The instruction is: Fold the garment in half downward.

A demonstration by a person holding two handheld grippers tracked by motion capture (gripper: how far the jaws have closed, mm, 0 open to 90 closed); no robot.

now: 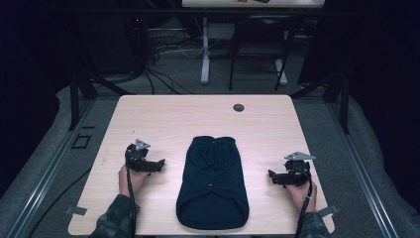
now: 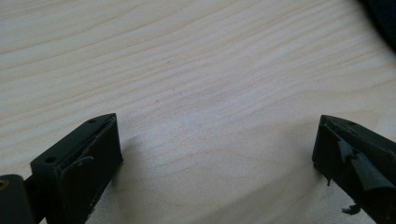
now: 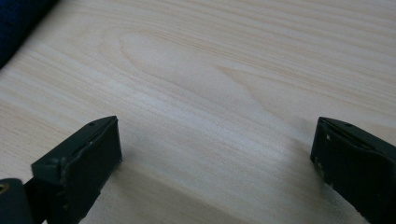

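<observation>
Sweater point(image 1: 213, 183) flat betw. open grippers

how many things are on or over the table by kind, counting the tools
dark blue garment: 1
tools: 2, the left tool and the right tool, both open, one on each side of the garment
total: 3

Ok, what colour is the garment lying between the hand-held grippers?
Dark navy, nearly black, the garment shows best in the high view.
</observation>
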